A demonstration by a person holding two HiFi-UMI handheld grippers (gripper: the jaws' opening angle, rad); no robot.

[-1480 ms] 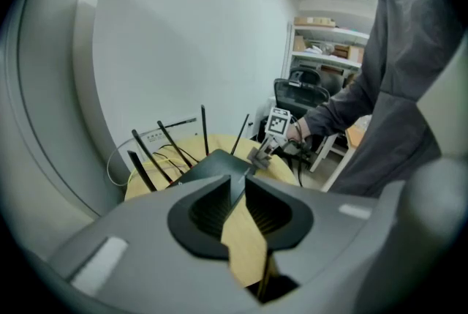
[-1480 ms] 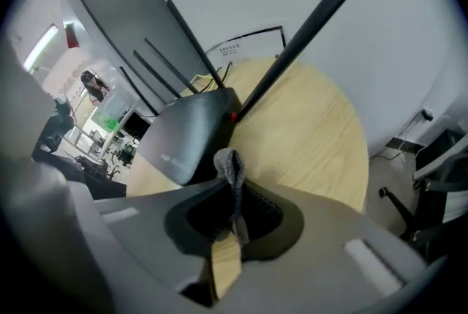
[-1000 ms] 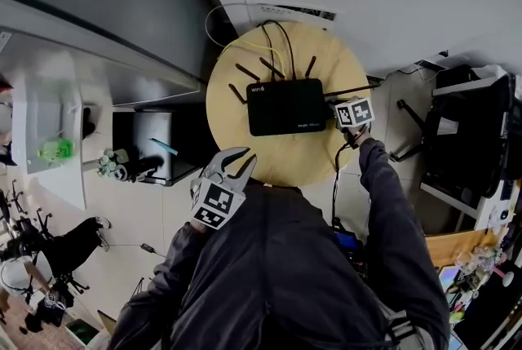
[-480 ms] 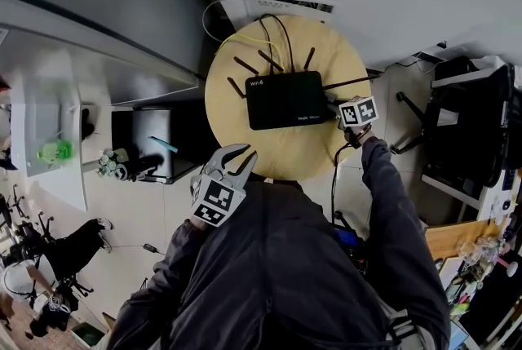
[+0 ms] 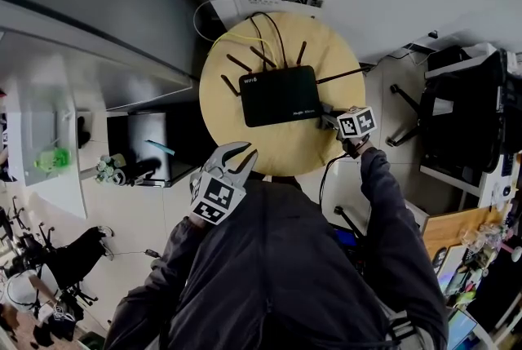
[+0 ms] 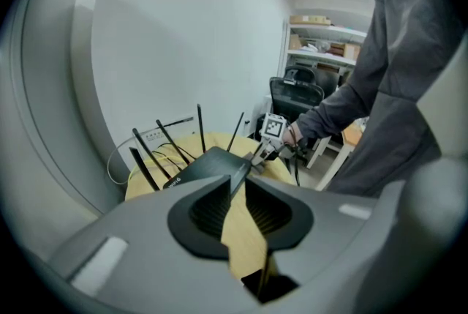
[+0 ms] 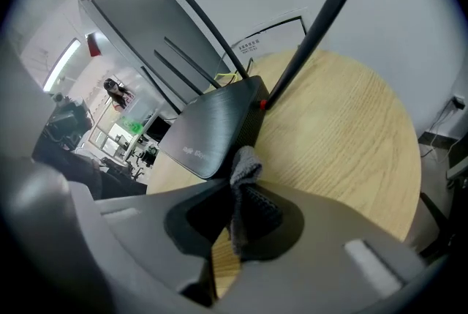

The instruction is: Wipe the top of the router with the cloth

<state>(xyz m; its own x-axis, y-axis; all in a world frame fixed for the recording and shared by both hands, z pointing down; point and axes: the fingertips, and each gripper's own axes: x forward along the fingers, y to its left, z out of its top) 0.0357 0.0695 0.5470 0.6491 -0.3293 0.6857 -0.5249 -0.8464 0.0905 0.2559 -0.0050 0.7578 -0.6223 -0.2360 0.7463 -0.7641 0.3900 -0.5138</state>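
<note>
A black router (image 5: 277,95) with several thin antennas lies flat on the round wooden table (image 5: 318,55). My right gripper (image 5: 333,119) is at the router's near right corner, shut on a small grey cloth (image 7: 245,166). In the right gripper view the cloth's tip stands up against the edge of the router (image 7: 212,126); I cannot tell whether they touch. One antenna (image 7: 322,20) crosses that view. My left gripper (image 5: 237,157) hovers open at the table's near left edge, with nothing between its fingers. It points across the table at the router (image 6: 208,162) and the right gripper (image 6: 259,153).
Yellow and black cables (image 5: 263,28) run off the table's far side towards a wall outlet strip (image 5: 285,2). A grey cabinet (image 5: 81,6) stands to the left, and black chairs (image 5: 465,112) to the right. A cable (image 5: 326,177) hangs below my right arm.
My right gripper has drawn back a little, from the router's right side to its near right corner, still holding the cloth. The left gripper has stayed put.
</note>
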